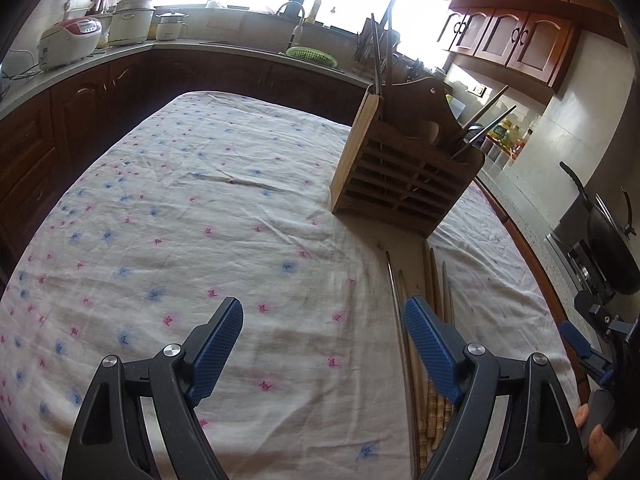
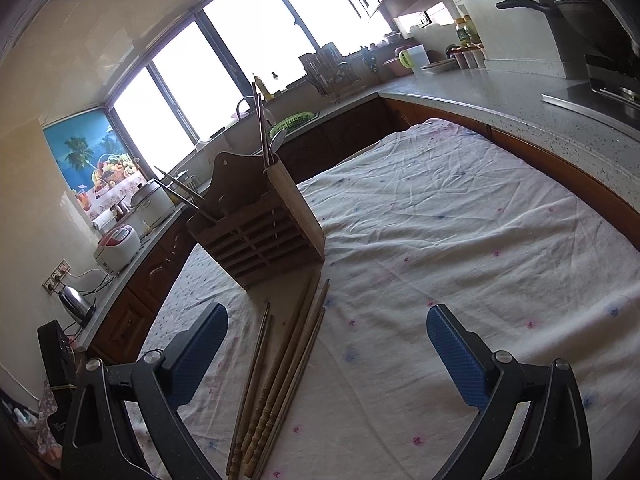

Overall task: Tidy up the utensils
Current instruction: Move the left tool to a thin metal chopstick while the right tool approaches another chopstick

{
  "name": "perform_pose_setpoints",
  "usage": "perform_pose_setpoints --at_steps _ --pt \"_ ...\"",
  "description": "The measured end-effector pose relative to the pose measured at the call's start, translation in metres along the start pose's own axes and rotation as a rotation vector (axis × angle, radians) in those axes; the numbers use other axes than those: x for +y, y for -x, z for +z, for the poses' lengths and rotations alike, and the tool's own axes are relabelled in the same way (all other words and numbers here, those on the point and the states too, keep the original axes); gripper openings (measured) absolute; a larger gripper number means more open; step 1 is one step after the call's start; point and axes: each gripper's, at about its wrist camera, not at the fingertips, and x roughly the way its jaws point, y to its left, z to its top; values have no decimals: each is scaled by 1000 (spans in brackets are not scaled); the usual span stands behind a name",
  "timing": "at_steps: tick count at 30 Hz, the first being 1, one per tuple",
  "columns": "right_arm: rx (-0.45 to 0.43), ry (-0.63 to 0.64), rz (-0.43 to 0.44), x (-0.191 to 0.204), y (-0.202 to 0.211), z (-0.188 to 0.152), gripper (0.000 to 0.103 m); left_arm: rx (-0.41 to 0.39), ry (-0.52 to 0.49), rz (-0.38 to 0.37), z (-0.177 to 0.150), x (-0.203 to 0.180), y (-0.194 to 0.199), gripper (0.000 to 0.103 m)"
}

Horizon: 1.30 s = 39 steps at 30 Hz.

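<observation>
Chopsticks lie bundled on the cloth-covered desk, long axes parallel, tapered tips pointing at the wooden utensil holder standing just beyond them, which already carries several upright utensils. Left gripper and right gripper hover above the cloth, fingers spread wide, pinching nothing.

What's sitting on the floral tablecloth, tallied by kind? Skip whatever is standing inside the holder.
Slatted wooden utensil holder: 1
Loose chopsticks lying side by side in front of it, wooden and grey metal: 6 (tightly packed, so approximate)
Total on the white floral tablecloth: 7
</observation>
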Motion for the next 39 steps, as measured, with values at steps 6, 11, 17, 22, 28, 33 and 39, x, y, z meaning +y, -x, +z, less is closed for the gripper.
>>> perform_pose_setpoints --at_steps 6,11,17,22,28,33,39 --pt "7 -3 -8 -2 -3 1 101 29 -15 7 3 -7 -12 83" --pt "22 1 -12 -3 -9 3 101 65 -36 14 7 -16 -26 83" --pt "36 9 -37 -6 -14 6 92 124 -121 26 18 -42 -58 79" --pt "56 -9 -46 -11 -18 10 75 184 -191 42 30 -63 -98 65" --pt "69 -14 -57 -17 -22 15 74 222 -313 109 30 -84 -138 51" --pt "135 26 -52 -10 -42 15 72 206 -395 120 17 -79 -132 40" --pt "265 133 -35 18 -93 4 56 198 -441 79 7 -46 -102 24"
